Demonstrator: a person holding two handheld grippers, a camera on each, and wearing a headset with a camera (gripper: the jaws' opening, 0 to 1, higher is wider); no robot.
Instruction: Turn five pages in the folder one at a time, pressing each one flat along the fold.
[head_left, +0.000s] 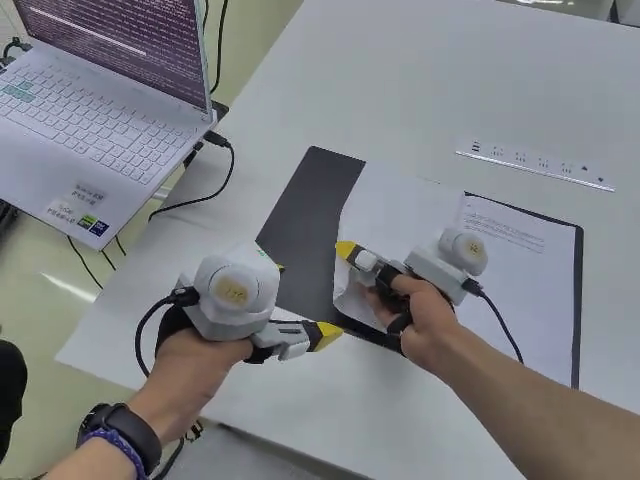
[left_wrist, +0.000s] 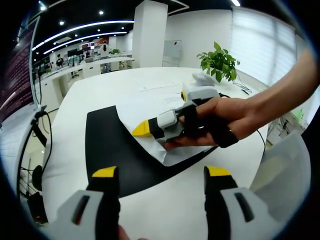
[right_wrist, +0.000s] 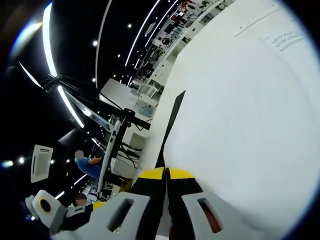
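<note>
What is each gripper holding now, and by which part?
The right gripper pinches the white page by its lifted edge, near a corner. The left gripper is open, holding nothing.

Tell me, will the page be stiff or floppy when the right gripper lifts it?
Probably floppy: the page curves upward from the folder where the right gripper pinches its edge. Likely light, since one pinch lifts it. It may crease if pulled hard, as it looks thin.

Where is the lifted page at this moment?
Head view, centre: the lifted page curls up over the black folder cover, its lower edge pinched in the right tongs.
</note>
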